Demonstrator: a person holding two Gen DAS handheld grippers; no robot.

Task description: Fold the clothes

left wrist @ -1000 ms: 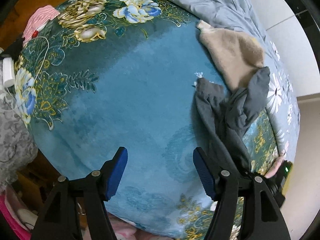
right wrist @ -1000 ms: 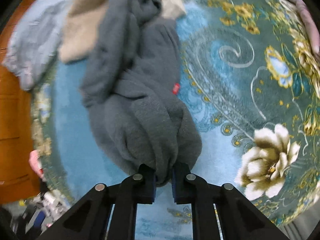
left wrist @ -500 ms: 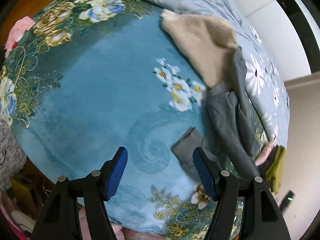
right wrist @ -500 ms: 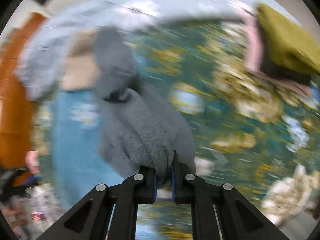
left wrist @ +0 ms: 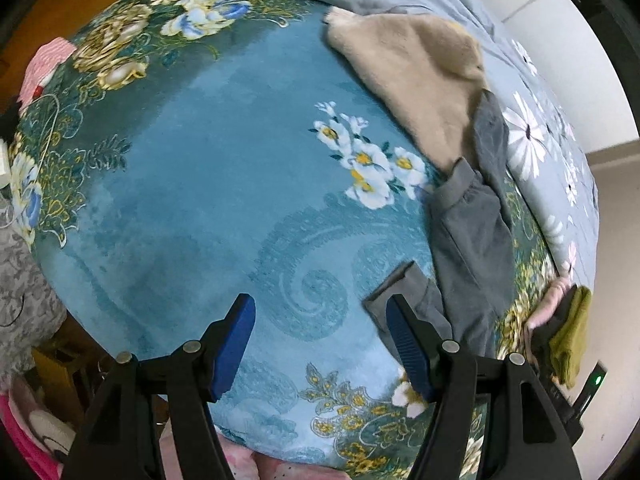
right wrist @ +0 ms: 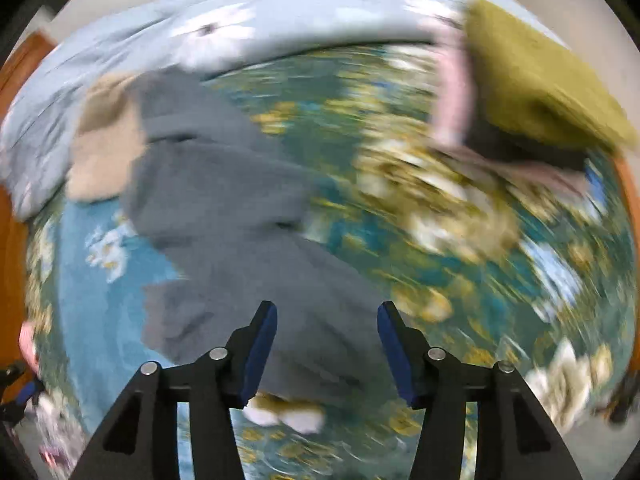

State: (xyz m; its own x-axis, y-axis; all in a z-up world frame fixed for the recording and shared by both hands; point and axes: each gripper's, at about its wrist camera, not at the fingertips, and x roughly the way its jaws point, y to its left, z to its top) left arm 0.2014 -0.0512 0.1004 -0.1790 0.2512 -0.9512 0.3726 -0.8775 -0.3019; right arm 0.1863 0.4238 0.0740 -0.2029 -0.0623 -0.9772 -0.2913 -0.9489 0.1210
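Presently, the left claw [left wrist: 320, 356] stands with its blue pads wide apart and nothing between them, above the teal floral blanket [left wrist: 208, 184] that covers the bed. The grey garment [left wrist: 468, 240] lies stretched along the right side of the left wrist frame, one cuffed end just beside the claw's right pad, the other end running up to the upper right, where it touches a beige fleece garment [left wrist: 416, 72]. A pale blue duvet with white flowers [left wrist: 532, 132] borders the blanket along the upper and right edge. An olive folded item [left wrist: 572, 340] sits at the lower right edge.

The right wrist frame is heavily motion-blurred. The right claw [right wrist: 326, 344] is also spread apart and grips nothing; the grey garment [right wrist: 224, 216] lies flat on the blanket [right wrist: 460, 280] directly beyond and beneath its pads, filling the centre-left. The beige garment [right wrist: 104, 144] shows at the upper left, the olive item [right wrist: 532, 80] at the upper right.
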